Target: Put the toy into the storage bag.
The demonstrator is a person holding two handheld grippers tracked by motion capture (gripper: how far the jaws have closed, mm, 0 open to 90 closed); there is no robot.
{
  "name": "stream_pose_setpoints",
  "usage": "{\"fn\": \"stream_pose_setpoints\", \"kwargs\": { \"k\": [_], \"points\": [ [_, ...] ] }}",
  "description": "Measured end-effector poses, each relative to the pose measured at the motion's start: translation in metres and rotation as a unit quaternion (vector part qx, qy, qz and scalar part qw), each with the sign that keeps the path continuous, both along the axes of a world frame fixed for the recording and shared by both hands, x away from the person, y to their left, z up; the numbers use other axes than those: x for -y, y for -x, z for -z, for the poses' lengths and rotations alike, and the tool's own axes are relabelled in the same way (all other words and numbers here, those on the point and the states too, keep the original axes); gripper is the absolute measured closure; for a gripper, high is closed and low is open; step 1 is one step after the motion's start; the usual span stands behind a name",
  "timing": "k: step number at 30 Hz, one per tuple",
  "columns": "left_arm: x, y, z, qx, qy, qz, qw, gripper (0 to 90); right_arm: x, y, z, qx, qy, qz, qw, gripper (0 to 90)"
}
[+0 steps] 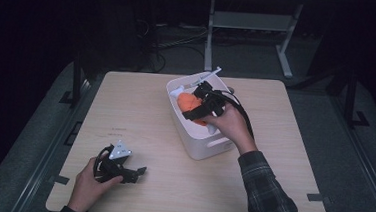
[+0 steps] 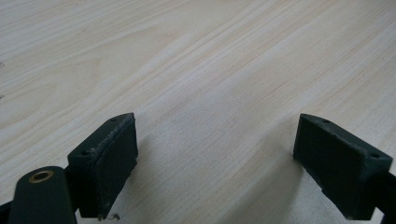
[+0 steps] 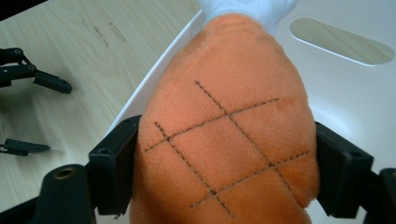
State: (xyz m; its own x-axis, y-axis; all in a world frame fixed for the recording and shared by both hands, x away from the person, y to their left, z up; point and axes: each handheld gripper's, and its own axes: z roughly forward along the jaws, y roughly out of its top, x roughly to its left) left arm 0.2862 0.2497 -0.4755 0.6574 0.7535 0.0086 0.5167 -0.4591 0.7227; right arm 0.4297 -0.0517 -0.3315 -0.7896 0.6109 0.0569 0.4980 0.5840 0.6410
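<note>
An orange plush toy [image 3: 229, 135] with stitched cross lines and a white end sits between the jaws of my right gripper [image 3: 226, 172], which is shut on it. In the high view that right gripper [image 1: 196, 108] holds the orange toy [image 1: 188, 103] just over the inside of a white bin [image 1: 208, 146] at the table's middle right. My left gripper [image 1: 138, 174] rests low at the front left of the table, open. In the left gripper view its jaws [image 2: 215, 163] stand wide apart over bare wood.
The light wooden table [image 1: 140, 112] has free room on its left half and along the front. A white stick-like item [image 1: 205, 76] leans out of the bin's far corner. Dark floor, cables and a metal frame lie beyond the far edge.
</note>
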Motion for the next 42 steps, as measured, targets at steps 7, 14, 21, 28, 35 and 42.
{"fn": "stream_pose_setpoints", "kwargs": {
  "k": [7,14,21,28,35,42],
  "points": [
    [0.0,0.0,0.0,0.0,0.0,0.0,1.0,12.8,0.0,0.0,0.002,-0.005,-0.003,-0.002,1.0,15.2],
    [0.0,0.0,0.0,0.0,0.0,0.0,1.0,12.9,0.004,0.003,-0.004,0.0,-0.008,-0.001,1.0,15.1],
    [0.0,0.0,0.0,0.0,0.001,-0.001,1.0,12.9,0.018,0.009,-0.012,0.01,-0.012,0.003,0.9999,15.1],
    [0.0,0.0,0.0,0.0,0.002,-0.001,1.0,12.8,0.034,0.012,-0.019,0.022,-0.016,0.01,0.9996,15.1],
    [0.0,0.0,0.0,0.0,0.004,-0.002,1.0,12.8,0.051,0.02,-0.027,0.035,-0.024,0.017,0.9989,14.7],
    [0.0,0.0,0.0,0.0,0.003,-0.002,1.0,12.8,0.072,0.03,-0.03,0.042,-0.03,0.023,0.9984,14.0]
  ]
}}
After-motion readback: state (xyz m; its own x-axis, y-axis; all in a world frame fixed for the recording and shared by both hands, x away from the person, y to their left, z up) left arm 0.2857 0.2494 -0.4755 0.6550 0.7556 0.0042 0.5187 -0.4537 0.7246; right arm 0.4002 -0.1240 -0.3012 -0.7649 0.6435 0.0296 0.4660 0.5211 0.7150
